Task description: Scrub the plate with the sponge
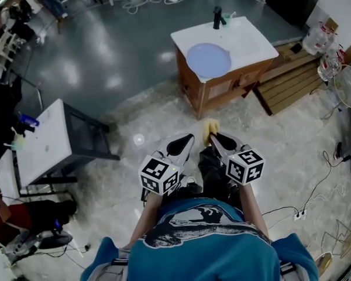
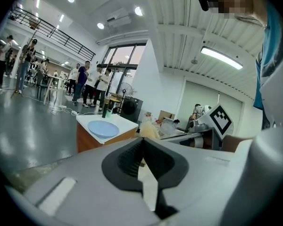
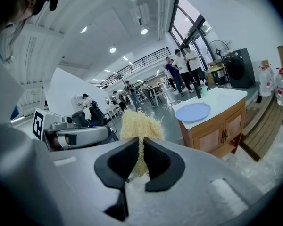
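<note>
Progress is slight, as I judge it: you have the pale yellow, coarse-fibred sponge pinched between the jaws of your right gripper, but no scrubbing has begun. The round pale blue plate lies well apart from you, at the near left corner of the white top of the wooden cabinet, its rim close to that edge. Your left gripper has its jaws together on nothing. The approach and the whole scrub are left to do. Bare floor lies open between you and the cabinet. A slatted wooden pallet lies by the cabinet's right side and a black tap stands at the top's far edge, so the near edge looks the freest way in.
</note>
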`<state>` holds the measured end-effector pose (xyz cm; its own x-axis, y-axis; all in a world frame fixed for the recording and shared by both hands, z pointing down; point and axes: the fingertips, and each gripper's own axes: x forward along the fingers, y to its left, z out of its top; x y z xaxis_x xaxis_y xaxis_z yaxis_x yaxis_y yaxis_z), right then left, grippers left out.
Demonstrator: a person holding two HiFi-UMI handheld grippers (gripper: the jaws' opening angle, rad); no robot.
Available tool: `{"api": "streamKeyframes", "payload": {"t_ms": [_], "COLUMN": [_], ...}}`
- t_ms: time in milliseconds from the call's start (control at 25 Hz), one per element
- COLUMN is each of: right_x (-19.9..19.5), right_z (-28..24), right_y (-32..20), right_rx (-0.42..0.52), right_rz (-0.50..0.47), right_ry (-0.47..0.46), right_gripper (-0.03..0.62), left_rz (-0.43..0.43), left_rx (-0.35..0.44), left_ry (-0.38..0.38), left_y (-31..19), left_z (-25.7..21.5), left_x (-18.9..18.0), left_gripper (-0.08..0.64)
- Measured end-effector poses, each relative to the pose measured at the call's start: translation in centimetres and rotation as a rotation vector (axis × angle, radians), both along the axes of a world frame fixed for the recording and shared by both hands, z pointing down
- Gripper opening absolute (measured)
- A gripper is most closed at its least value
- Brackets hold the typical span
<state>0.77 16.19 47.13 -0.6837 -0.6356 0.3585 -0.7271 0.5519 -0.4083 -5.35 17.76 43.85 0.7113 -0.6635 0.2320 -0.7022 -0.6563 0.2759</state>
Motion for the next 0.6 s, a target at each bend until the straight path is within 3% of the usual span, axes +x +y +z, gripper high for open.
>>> {"api": "streamKeyframes", "payload": {"t_ms": [600], "right_x": [3.9], "right_z": [-0.4], "right_y": [-18.0], "right_rx": [-0.006], "right_rz": [-0.106], "right_ry": [-0.018], "right_gripper": [0.029], "left_rz": [-0.118], "left_rx": [-0.015], "left_ry": [-0.022], "left_y": [-17.5], "left_z": [0.0], "left_x": [3.7], "left_gripper": [0.011]}}
